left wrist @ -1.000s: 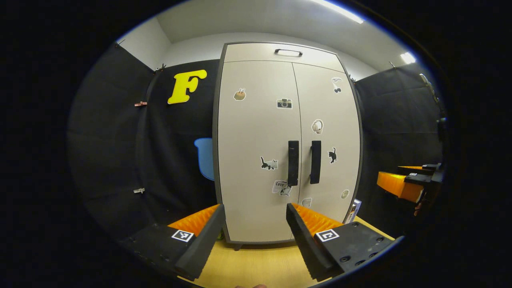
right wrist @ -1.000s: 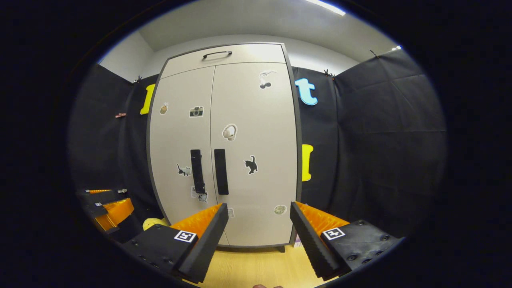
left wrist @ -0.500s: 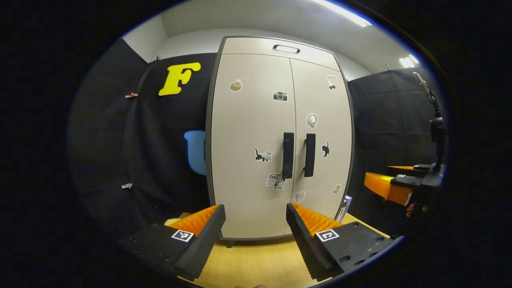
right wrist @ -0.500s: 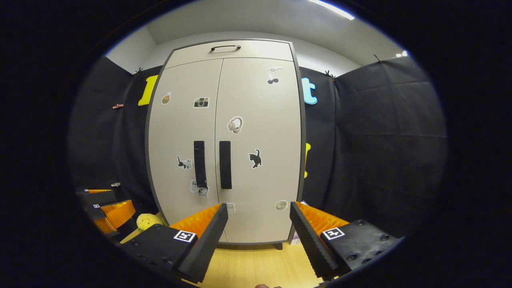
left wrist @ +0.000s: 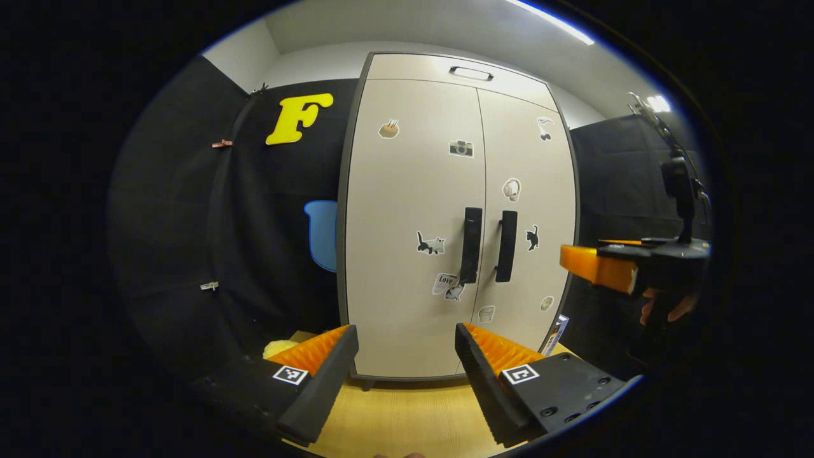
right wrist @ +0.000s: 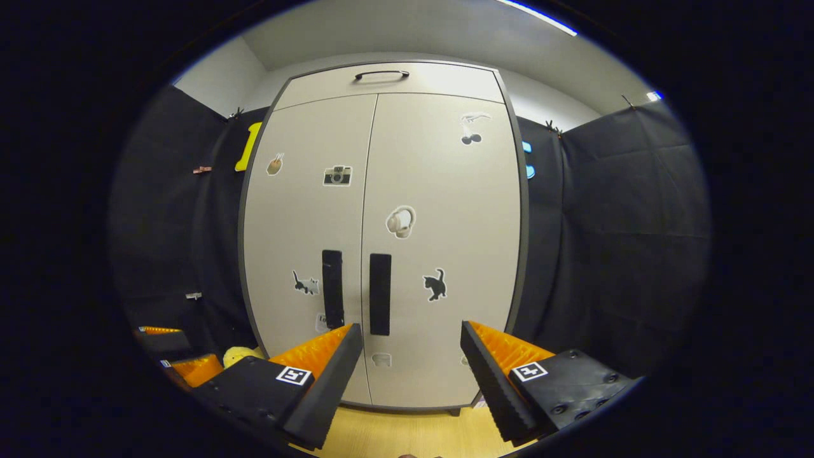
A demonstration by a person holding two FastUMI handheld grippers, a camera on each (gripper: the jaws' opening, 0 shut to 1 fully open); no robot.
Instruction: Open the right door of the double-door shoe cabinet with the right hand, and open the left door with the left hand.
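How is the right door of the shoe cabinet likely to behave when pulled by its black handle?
The right door looks like a flat, rigid panel, so it should probably swing stiffly rather than flex. Its vertical bar handle seems easy to clamp without slipping. The tall cabinet stands on small feet, so a hard tug might rock it.

Right gripper agape before shut cabinet doors, seemingly short of handles.

Shoe cabinet: tall, beige, dark-edged, upright on the wooden floor. Left door and right door both shut, flush. Two black vertical handles, left handle and right handle, either side of the centre seam, below mid-height. Small stickers on both doors.
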